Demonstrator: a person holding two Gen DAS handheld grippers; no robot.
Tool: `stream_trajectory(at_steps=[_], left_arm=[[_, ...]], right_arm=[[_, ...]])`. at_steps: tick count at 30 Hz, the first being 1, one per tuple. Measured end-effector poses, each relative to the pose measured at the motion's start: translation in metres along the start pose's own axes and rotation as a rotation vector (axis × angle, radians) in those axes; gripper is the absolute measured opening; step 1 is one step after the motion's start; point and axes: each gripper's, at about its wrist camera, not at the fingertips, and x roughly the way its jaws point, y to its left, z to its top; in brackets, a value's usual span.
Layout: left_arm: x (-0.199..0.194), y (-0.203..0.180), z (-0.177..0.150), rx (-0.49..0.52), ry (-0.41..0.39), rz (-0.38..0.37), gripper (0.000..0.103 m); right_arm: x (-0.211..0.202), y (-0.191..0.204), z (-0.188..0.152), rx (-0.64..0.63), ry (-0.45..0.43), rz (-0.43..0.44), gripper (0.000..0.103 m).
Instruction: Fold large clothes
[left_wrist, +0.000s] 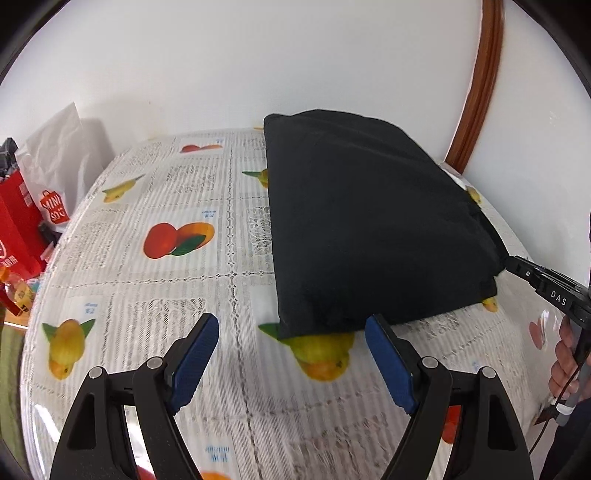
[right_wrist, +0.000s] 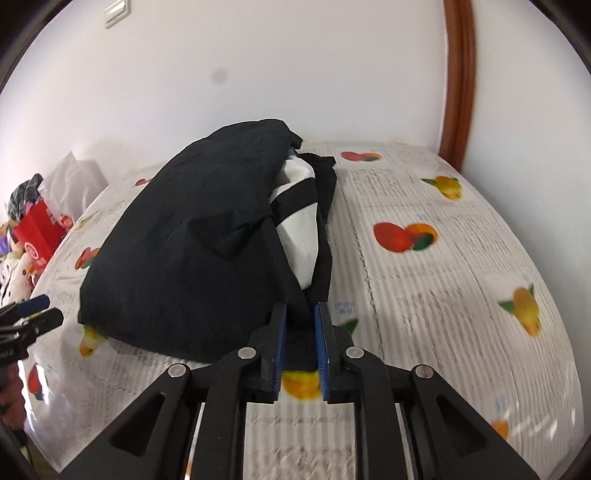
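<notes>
A black garment (left_wrist: 369, 221) lies folded into a thick rectangle on the fruit-print tablecloth (left_wrist: 166, 295). In the right wrist view the garment (right_wrist: 192, 258) shows a white lining (right_wrist: 299, 236) at its open side. My left gripper (left_wrist: 291, 332) is open and empty, just in front of the garment's near left corner. My right gripper (right_wrist: 301, 317) is shut on the garment's near edge; black cloth sits between its blue pads (right_wrist: 280, 332). It also shows in the left wrist view (left_wrist: 517, 267) at the garment's right corner. The left gripper's tips (right_wrist: 40, 308) show at the far left.
A red bag (left_wrist: 18, 229) and a white Miniso bag (left_wrist: 55, 177) stand beyond the table's left edge. A white wall is close behind the table, with a brown wooden frame (left_wrist: 476, 92) at the back right. Bare tablecloth (right_wrist: 443, 277) lies right of the garment.
</notes>
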Motion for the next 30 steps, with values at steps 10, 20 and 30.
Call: stream_trajectory(at_steps=[10, 20, 30], left_arm=[[-0.065, -0.021, -0.011, 0.015, -0.078, 0.032, 0.086], [-0.131, -0.040, -0.027, 0.010, -0.162, 0.087, 0.094], [-0.174, -0.057, -0.050, 0.048, -0.206, 0.110, 0.097]], right_arm=[[-0.082, 0.018, -0.005, 0.033, -0.055, -0.061, 0.058], [-0.161, 0.032, -0.018, 0.044, -0.106, -0.106, 0.069], [-0.216, 0.052, -0.048, 0.002, -0.177, -0.200, 0.099]])
